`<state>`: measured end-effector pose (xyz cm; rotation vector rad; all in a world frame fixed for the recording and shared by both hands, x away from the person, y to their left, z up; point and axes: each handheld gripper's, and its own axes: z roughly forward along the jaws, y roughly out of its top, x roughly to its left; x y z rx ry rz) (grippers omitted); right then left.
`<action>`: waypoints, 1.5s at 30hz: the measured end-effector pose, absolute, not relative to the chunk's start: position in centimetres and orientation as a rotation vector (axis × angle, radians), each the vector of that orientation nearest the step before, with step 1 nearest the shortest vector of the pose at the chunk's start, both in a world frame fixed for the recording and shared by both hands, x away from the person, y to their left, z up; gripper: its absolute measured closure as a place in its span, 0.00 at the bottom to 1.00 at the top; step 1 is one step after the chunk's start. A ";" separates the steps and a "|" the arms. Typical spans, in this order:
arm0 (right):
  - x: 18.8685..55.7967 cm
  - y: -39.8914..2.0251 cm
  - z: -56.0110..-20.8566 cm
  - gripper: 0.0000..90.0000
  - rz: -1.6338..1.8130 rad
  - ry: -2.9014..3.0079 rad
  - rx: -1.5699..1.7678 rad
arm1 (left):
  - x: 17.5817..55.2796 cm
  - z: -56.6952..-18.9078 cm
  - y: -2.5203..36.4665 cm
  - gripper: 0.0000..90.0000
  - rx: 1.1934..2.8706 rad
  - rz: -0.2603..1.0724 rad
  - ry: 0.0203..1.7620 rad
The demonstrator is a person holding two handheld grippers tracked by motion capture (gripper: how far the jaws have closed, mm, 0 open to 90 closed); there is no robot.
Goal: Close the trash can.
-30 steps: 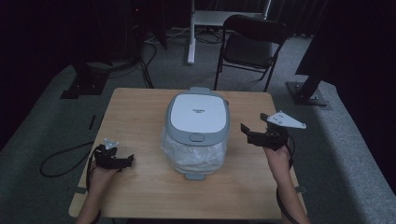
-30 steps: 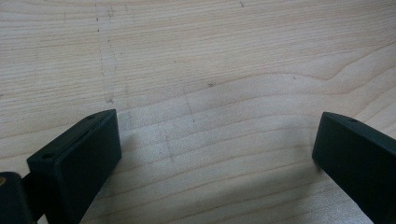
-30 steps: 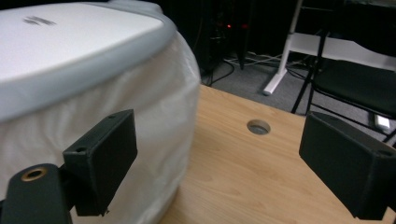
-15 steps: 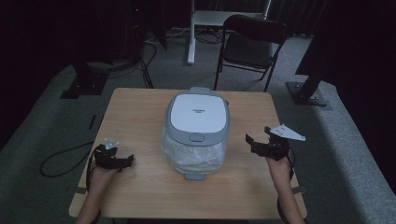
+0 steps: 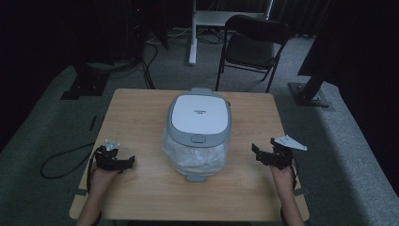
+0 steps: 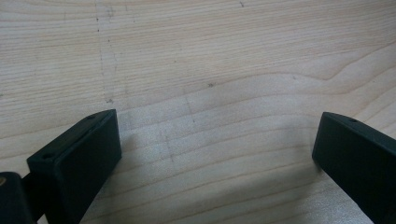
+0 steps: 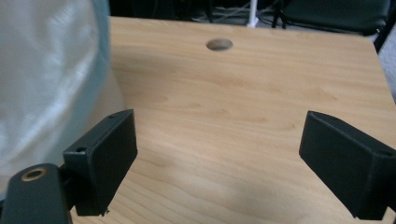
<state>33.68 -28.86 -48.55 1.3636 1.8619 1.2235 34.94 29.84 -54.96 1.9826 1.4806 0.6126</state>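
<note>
The lidded storage bin (image 5: 200,127) with its plastic liner sits mid-table (image 5: 141,108), lid on, untouched. Left gripper (image 5: 123,163) and right gripper (image 5: 257,153) flank it, jaws wide and empty; the work looks unstarted.

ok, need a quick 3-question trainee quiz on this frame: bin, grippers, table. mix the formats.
1. True or false: the right gripper is shut on the bin's lid.
2. Multiple choice: what shows between the open jaws in the left gripper view? A) bare wooden table B) a plastic bag C) a chair
3. Fill in: the bin stands on the table between the left gripper and the ____ gripper.

Key
1. False: its jaws stand wide apart, with nothing between them, off to the bin's side.
2. A
3. right
</note>
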 end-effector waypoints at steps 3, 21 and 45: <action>33.7 -29.3 -49.4 0.12 1.201 1.858 1.396 | 34.9 -55.0 29.8 0.02 1.983 0.612 1.481; 33.1 -31.2 -53.6 0.12 1.061 1.836 1.534 | 34.9 -55.0 29.8 0.02 1.982 0.612 1.481; 33.0 -32.0 -55.4 0.12 0.873 1.767 1.680 | 34.8 -55.0 29.8 0.02 1.982 0.613 1.482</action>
